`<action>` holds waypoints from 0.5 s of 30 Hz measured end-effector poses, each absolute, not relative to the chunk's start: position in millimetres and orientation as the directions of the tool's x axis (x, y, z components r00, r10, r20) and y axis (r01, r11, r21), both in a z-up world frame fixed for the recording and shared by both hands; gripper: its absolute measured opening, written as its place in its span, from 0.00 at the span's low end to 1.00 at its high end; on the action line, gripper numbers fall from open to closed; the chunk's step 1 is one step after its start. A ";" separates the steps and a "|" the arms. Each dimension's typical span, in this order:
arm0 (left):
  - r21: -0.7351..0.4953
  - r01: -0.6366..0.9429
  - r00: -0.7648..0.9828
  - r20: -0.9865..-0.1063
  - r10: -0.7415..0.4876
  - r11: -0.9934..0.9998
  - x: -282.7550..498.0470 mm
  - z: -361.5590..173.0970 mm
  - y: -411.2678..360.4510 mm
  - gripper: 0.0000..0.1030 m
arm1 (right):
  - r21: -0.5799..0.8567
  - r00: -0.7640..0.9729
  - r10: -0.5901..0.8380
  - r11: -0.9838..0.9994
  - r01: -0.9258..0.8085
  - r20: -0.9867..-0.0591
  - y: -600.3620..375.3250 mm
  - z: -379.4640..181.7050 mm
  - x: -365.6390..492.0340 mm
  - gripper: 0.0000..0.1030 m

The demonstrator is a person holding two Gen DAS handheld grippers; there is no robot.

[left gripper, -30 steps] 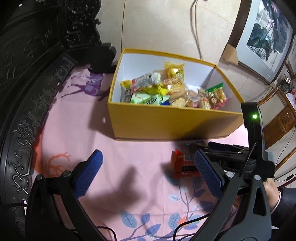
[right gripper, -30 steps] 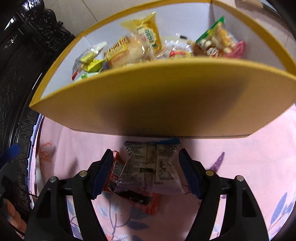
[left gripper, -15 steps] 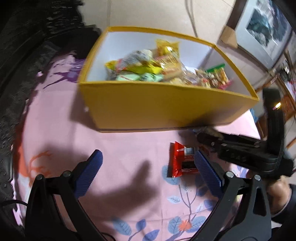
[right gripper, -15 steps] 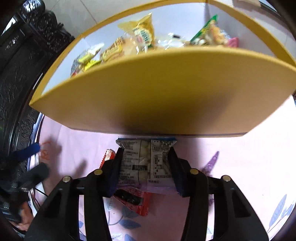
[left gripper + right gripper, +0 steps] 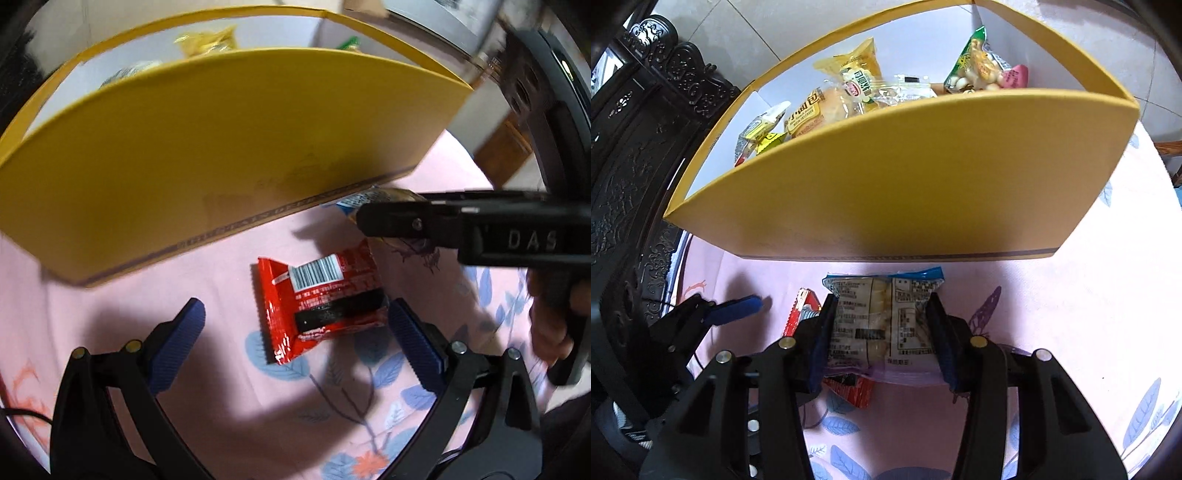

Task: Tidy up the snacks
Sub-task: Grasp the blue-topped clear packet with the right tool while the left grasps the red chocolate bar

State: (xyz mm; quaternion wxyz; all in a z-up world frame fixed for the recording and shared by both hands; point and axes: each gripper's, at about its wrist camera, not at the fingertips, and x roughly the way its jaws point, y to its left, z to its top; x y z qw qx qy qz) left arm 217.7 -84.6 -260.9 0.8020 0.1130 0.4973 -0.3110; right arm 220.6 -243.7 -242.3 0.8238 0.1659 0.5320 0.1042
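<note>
Both right fingers (image 5: 936,332) clamp the clear packet (image 5: 882,321); left fingers (image 5: 177,343) apart, straddling red packet (image 5: 321,302).

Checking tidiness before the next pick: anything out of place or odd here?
Two packets sit outside the yellow box: a red snack packet lying askew on the pink cloth, and a clear blue-edged packet clamped in the right gripper.

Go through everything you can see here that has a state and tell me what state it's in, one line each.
Yellow box: open-topped, upright on the pink cloth, holding several snack packets.
Clear snack packet: clamped between the right claw's pads, label side up.
Red snack packet: lying flat on the cloth, barcode up, not gripped.
Right claw: shut on the clear packet.
Left claw: open, straddling the red packet.
</note>
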 end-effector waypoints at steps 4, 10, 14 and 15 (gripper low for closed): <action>-0.095 0.667 0.338 -0.845 -0.414 0.739 220.7 -255.4 -87.5 0.98 | 0.405 0.407 0.369 0.914 0.003 -0.836 -251.3 -243.5 216.5 0.48; -0.125 0.721 0.316 -0.816 -0.484 0.681 231.7 -248.6 -102.0 0.98 | 0.423 0.407 0.383 0.906 0.011 -0.829 -256.9 -244.2 215.4 0.48; -0.108 0.765 0.267 -0.843 -0.466 0.635 231.7 -259.1 -113.7 0.98 | 0.445 0.408 0.391 0.895 0.043 -0.825 -266.7 -246.6 214.8 0.48; -0.107 0.772 0.255 -0.851 -0.459 0.627 231.9 -261.3 -114.4 0.98 | 0.448 0.409 0.392 0.893 0.047 -0.824 -268.6 -246.7 214.3 0.48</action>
